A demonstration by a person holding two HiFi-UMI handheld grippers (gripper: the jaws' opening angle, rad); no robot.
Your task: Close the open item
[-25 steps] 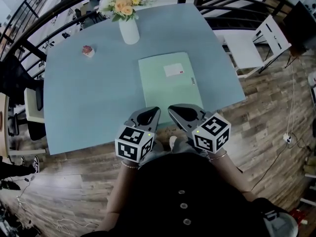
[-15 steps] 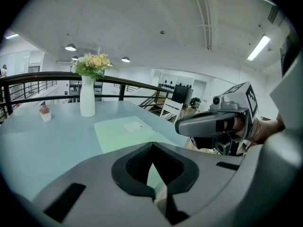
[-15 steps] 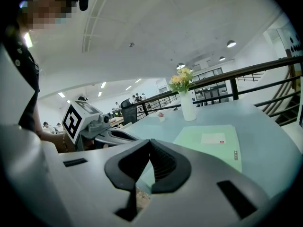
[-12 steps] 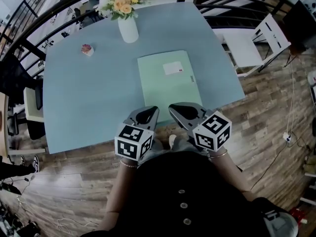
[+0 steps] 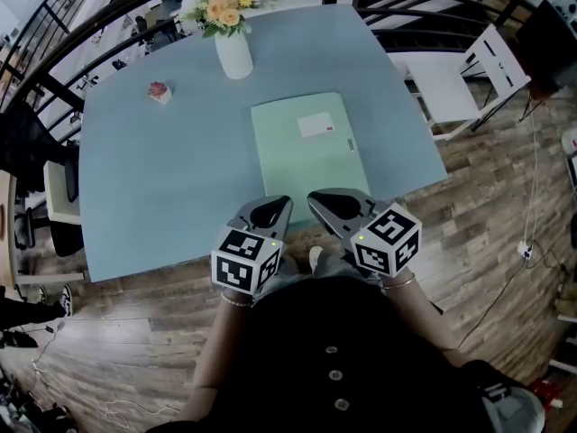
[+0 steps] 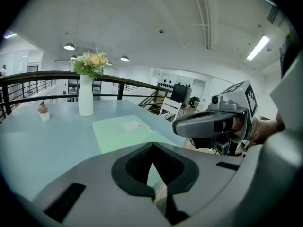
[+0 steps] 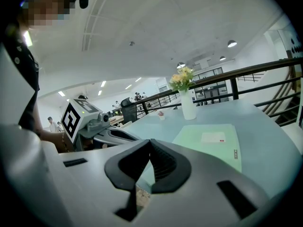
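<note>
A pale green folder (image 5: pixel 306 147) with a white label lies flat and closed on the blue-grey table (image 5: pixel 144 179), right of the middle. The folder (image 6: pixel 125 131) appears ahead of the jaws in the left gripper view, and the folder (image 7: pixel 210 141) also appears in the right gripper view. My left gripper (image 5: pixel 283 202) hovers at the table's near edge, just short of the folder's near left corner, jaws shut and empty. My right gripper (image 5: pixel 314 198) is beside it over the folder's near edge, also shut with nothing in it. The two tips are close together.
A white vase of flowers (image 5: pixel 234 52) stands at the far side of the table, and a small cupcake-like object (image 5: pixel 160 92) sits at the far left. A white chair (image 5: pixel 460 79) is off the right edge. A black railing runs behind the table.
</note>
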